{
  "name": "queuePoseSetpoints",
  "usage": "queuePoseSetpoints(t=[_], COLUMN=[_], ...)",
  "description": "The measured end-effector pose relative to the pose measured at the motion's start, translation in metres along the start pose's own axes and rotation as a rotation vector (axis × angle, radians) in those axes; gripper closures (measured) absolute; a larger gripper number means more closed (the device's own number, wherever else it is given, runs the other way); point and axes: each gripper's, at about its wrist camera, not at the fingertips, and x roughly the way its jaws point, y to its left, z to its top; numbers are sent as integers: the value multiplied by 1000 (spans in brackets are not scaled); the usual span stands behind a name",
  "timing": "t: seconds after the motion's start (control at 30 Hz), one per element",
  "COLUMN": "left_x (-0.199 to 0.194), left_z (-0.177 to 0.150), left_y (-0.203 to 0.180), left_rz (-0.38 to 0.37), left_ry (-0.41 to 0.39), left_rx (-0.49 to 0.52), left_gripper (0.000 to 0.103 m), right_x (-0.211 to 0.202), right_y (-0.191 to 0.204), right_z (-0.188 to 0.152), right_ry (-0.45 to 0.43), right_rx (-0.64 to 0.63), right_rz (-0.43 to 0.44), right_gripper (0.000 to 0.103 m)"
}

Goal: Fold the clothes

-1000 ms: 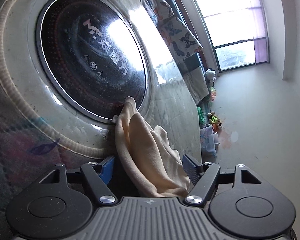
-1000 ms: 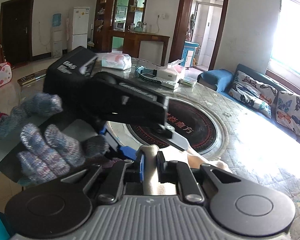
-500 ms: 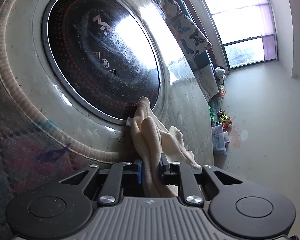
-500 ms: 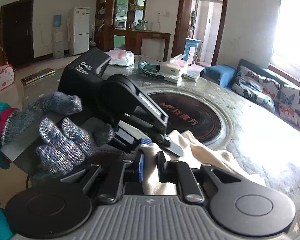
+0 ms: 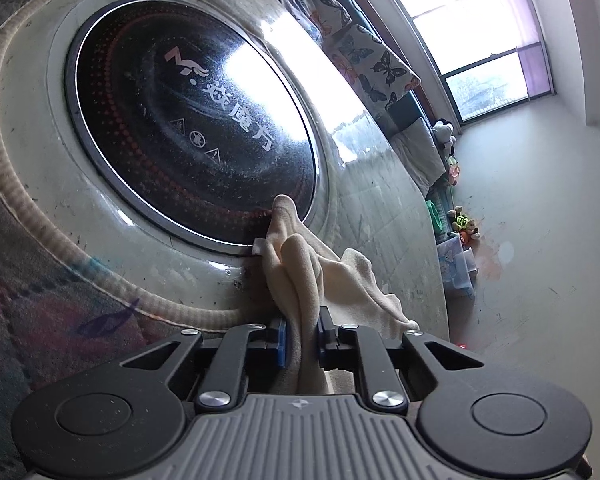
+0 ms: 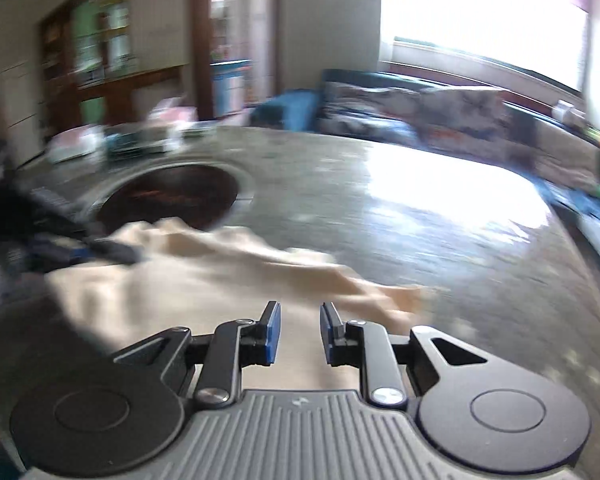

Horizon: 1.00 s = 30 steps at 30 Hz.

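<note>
L tool [image 5: 302, 338] clenched on cream cloth [image 5: 300, 268], lower part hidden by tool body. R tool [image 6: 299, 334] opening, nothing between pads; R view blurred, counter [image 6: 420, 216] items indistinct.

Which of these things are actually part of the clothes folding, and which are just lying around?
Part of the job:
- cream cloth, bunched on the table
- left gripper, clamped on the cloth
- right gripper, jaws opening, nothing between them

Just lying about:
- round black hotplate set in the table
- butterfly cushions
- soft toys on the floor
- boxes on the table's far side, blurred
</note>
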Motion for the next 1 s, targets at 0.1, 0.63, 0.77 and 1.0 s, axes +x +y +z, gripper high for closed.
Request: queuePoseSetpoints(t=[0.1, 0.63, 0.77, 1.0], left_x=[2, -1, -3, 9], left_z=[0, -4, -6, -13], left_y=[-4, -29, -43, -90], left_rz=[15, 91, 116, 96], left_ry=[-2, -30, -46, -42], left_rx=[21, 178, 243, 378], left_gripper=[88, 89, 90, 91], right_x=[6, 32, 27, -12], right_y=[-36, -72, -67, -71], right_z=[-7, -31, -30, -17], right_ry=[9, 19, -2, -102], right_rx=[115, 333, 326, 297], right_rz=[-58, -28, -25, -63], right_gripper=[79, 83, 93, 94])
